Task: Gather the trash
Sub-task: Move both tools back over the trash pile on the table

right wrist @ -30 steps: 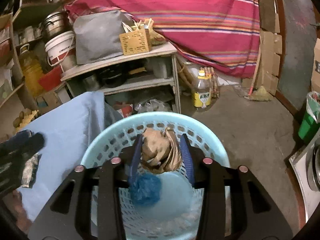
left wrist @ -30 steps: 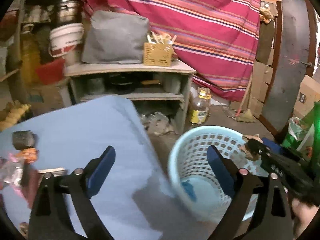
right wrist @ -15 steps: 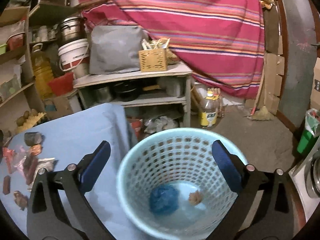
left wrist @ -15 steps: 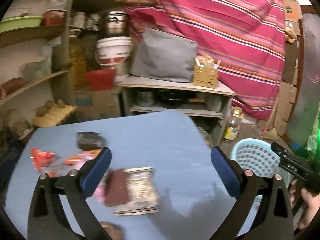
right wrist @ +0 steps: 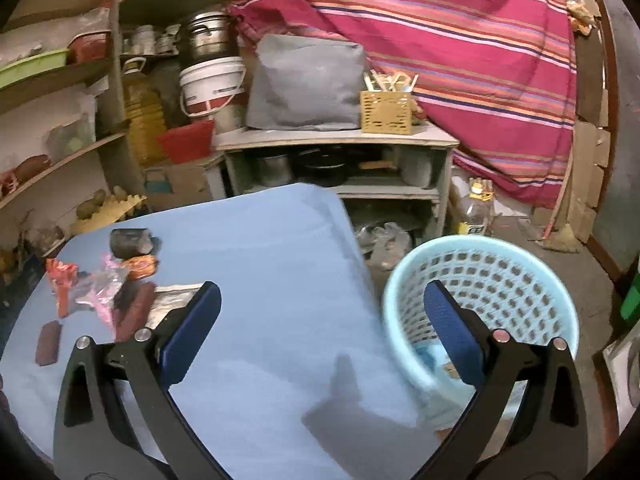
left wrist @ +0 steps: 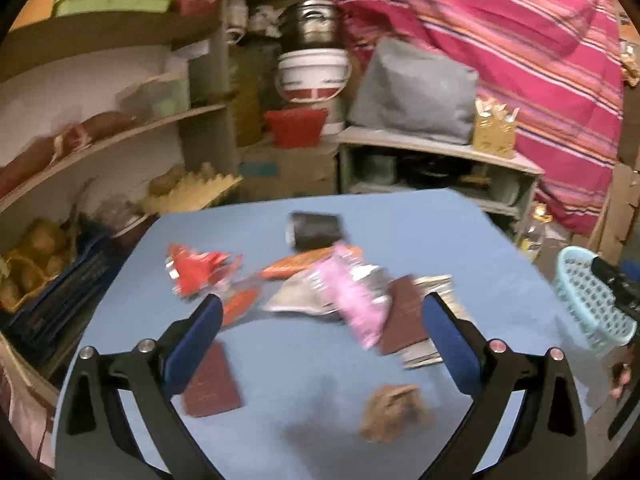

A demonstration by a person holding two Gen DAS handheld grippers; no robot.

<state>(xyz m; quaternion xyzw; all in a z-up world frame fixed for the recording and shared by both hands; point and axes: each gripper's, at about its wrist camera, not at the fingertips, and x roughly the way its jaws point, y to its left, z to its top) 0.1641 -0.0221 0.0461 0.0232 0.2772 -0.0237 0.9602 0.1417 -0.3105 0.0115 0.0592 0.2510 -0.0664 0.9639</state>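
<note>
Trash lies heaped on the blue table (left wrist: 400,232): a pink wrapper (left wrist: 354,306), a red wrapper (left wrist: 192,272), an orange one (left wrist: 300,265), a dark roll (left wrist: 316,232), two maroon packets (left wrist: 212,384) and a brown crumpled wad (left wrist: 394,412). My left gripper (left wrist: 320,308) hangs open just above the near side of the heap, holding nothing. The light blue basket (right wrist: 500,272) stands on the floor right of the table, with a blue scrap (right wrist: 426,356) showing inside. My right gripper (right wrist: 322,296) is open and empty, over the table's right edge beside the basket rim.
Wooden shelves (left wrist: 132,136) with boxes and produce line the left. A low grey shelf unit (right wrist: 336,140) with a grey bag and a yellow box stands behind the table. A bottle (right wrist: 476,212) sits on the floor by the striped cloth. A hand (left wrist: 620,376) shows at the right.
My right gripper opened and dropped the brown wad into the basket, then drew left toward the table. My left gripper swung left from the basket to above the trash heap.
</note>
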